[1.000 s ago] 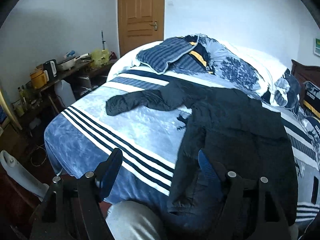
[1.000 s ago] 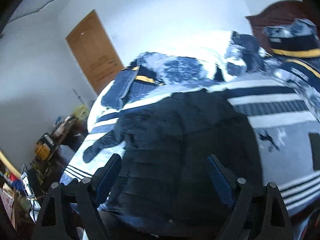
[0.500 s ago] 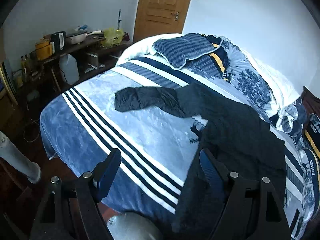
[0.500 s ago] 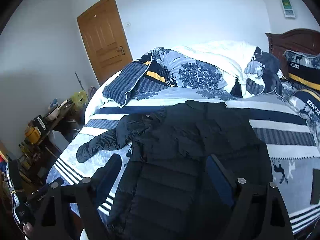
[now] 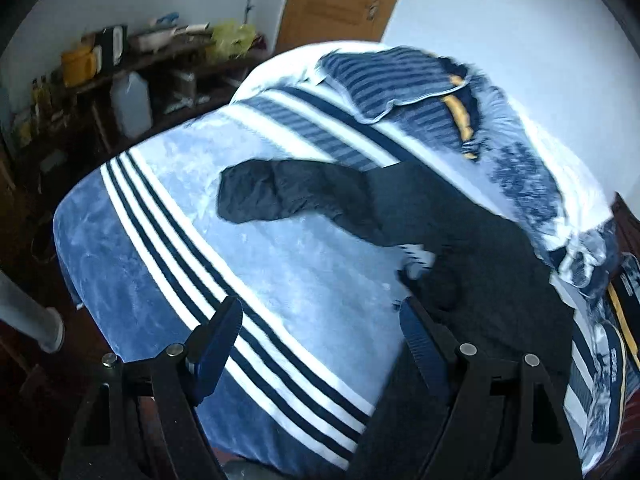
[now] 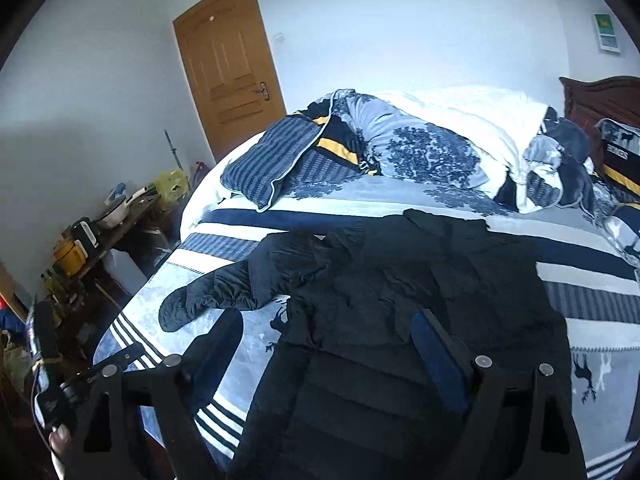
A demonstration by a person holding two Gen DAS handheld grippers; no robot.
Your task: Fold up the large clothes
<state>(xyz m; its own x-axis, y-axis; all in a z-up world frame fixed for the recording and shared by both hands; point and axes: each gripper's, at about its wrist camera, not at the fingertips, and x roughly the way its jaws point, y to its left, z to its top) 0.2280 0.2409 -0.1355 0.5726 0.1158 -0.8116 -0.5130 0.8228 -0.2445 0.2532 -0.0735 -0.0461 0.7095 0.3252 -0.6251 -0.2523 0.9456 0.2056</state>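
A black puffer jacket [image 5: 480,248] lies spread on the blue and white striped blanket [image 5: 160,264] of a bed. Its one sleeve [image 5: 280,192] stretches out to the left. My left gripper [image 5: 320,312] hovers open above the blanket near the bed's front edge, just left of the jacket's body, with nothing between its fingers. In the right wrist view the jacket [image 6: 400,280] fills the middle and its sleeve [image 6: 208,292] points left. My right gripper [image 6: 326,320] stands open over the jacket's lower part and holds nothing.
Rumpled bedding and pillows [image 6: 420,144] are heaped at the far side of the bed, by a dark wooden headboard [image 6: 600,92]. A cluttered side table [image 5: 120,52] with a plastic jug [image 5: 130,98] stands on the left. A wooden door [image 6: 228,68] is behind.
The left gripper has swung left, over the striped blanket and nearer the sleeve. The right gripper's view has levelled and drawn back from the jacket. The jacket has not moved.
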